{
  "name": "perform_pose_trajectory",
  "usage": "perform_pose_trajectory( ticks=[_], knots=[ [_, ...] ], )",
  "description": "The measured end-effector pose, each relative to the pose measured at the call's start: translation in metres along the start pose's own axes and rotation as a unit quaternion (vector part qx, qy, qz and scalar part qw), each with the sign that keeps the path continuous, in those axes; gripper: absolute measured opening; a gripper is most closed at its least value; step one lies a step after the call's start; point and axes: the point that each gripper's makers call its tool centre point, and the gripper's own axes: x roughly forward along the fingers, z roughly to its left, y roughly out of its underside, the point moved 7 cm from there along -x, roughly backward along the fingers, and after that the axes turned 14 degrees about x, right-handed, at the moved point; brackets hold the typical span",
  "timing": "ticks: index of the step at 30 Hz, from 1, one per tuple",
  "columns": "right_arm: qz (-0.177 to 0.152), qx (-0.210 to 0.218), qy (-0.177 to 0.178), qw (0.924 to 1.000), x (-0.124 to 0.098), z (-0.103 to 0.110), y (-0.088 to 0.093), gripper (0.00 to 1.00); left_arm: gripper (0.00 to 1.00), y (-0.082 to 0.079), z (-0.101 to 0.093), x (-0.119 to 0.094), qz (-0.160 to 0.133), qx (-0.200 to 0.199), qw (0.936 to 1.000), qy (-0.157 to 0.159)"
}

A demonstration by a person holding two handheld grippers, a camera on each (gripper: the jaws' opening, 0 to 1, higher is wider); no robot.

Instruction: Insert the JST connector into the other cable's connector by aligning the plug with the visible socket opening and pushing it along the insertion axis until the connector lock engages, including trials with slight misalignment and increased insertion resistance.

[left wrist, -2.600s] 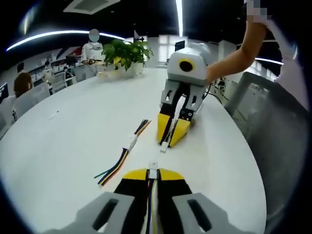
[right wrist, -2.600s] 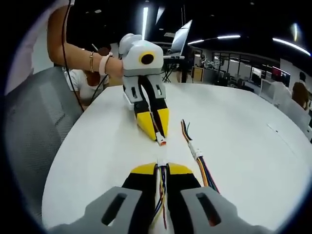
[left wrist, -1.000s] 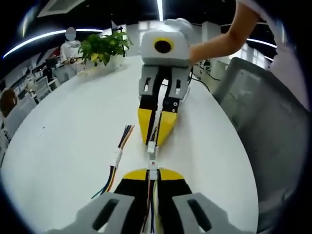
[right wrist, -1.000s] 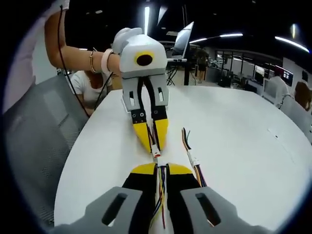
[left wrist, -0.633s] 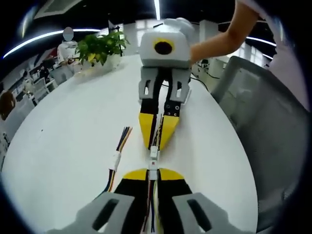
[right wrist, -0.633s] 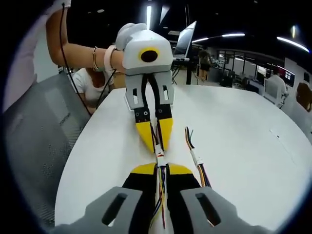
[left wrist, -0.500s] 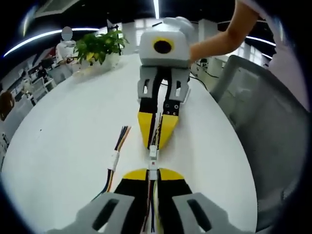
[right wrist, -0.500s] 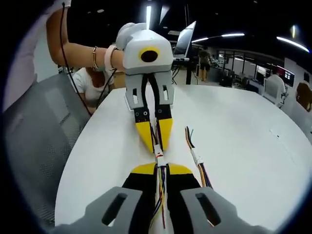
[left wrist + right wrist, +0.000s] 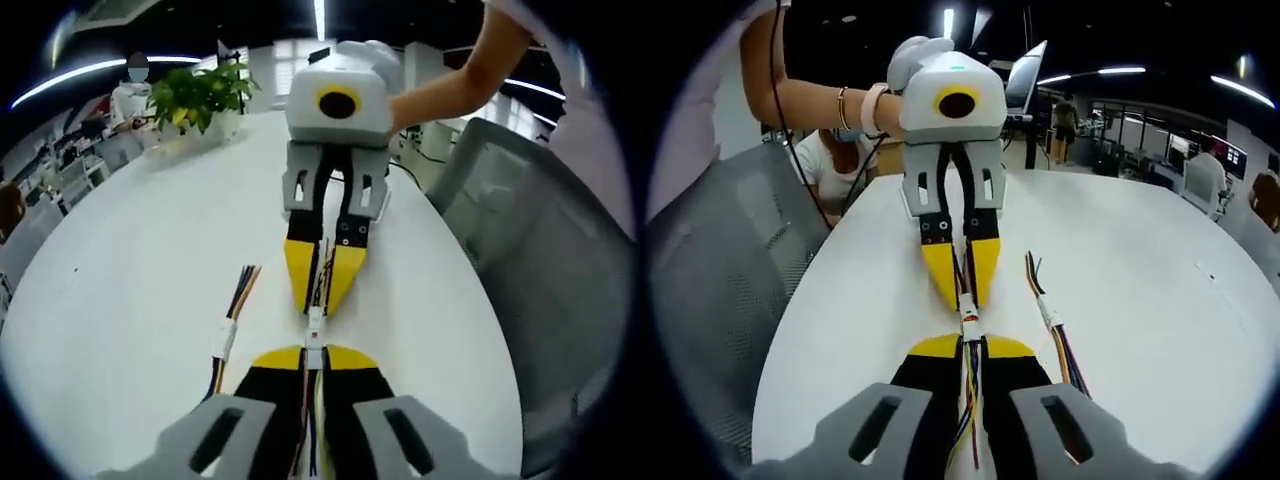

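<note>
the left hand-held gripper (image 9: 314, 352) is clamped on the jst connector (image 9: 314, 337); the right hand-held gripper (image 9: 970, 342) is clamped on the other cable's connector (image 9: 969, 326). both connectors meet tip to tip above the white bench (image 9: 130, 250), near its chair-side edge. a spare cable (image 9: 1052, 325) lies beside.

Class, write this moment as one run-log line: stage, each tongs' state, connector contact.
stage: mating | left tongs: shut on wired connector | right tongs: shut on second connector | connectors: end to end, touching; lock unconfirmed

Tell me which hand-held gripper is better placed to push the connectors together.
Right, narrowly. The right hand-held gripper holds its connector straight in line with the other connector in the left hand-held gripper, ends touching; a short push should do.
</note>
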Motion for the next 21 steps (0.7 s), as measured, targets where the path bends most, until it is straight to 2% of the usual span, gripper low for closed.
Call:
perform_pose_trajectory(
  ticks=[11,21],
  knots=[
    [0.004,-0.015,-0.001,0.9999,-0.0001,-0.0034,-0.0049,0.03,0.00,-0.0007,0.0022,0.0007,0.009,0.005,0.9999,0.009],
    [0.018,-0.026,-0.007,0.9995,0.0014,-0.0049,-0.0043,0.03,0.00,-0.0007,0.0031,0.0005,0.009,-0.007,0.9999,0.012]
  ],
)
